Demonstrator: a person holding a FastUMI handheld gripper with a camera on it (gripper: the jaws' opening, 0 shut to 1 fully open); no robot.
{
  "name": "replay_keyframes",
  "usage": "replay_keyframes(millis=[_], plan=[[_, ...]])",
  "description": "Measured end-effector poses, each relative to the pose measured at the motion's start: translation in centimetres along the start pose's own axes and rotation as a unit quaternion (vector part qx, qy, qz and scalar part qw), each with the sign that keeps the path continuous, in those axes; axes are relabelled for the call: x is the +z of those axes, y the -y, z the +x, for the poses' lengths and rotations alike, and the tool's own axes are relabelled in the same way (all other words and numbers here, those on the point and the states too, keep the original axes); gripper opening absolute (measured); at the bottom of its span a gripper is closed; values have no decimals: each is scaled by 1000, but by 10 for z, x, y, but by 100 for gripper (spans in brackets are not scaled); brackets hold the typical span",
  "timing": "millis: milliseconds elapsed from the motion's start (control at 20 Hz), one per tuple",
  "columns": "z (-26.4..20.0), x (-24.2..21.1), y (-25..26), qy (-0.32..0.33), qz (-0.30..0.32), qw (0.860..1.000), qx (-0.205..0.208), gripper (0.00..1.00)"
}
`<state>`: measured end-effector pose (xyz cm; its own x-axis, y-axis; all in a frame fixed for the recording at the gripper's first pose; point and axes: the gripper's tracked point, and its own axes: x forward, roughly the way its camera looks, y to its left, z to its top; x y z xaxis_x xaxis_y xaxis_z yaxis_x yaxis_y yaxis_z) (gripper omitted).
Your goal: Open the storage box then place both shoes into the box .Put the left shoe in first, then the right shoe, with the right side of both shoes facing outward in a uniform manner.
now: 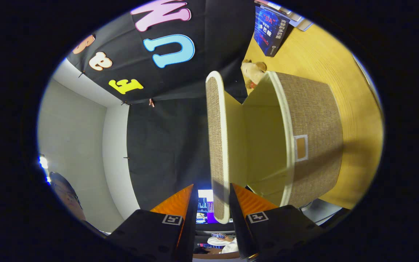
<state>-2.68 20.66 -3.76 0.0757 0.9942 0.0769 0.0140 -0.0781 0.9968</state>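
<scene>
Jaws of gripper [212, 198] parted astride free edge of raised lid [216, 145], contact uncertain; storage box [315, 145] on tabletop [355, 109], interior exposed, lid's long axis running straight ahead from jaws.

Box [315, 120]: coarse woven cloth outside, matt, with a smooth pale trim; inside smooth and matt. Lid [216, 145]: same rough weave, smooth pale edge, standing between the fingers [247, 200], whose inner faces are ribbed. Table [340, 65]: smooth wood-look grain, slight sheen. Book [269, 31]: glossy cover.
</scene>
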Motion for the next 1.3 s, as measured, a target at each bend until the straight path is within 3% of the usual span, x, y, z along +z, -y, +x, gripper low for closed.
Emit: replay_keyframes(millis=[100,150,250,350,750,1300], plan=[[11,-6,-5,-11,-6,1000,-12,50],[20,-1,8,14,-15,999,-48,36],[28,8,1,28,-11,998,-55,9],[30,2,-7,27,-31,997,-66,5],[75,-7,-44,12,-90,989,-115,6],[198,-13,-65,15,-118,982,-148,8]])
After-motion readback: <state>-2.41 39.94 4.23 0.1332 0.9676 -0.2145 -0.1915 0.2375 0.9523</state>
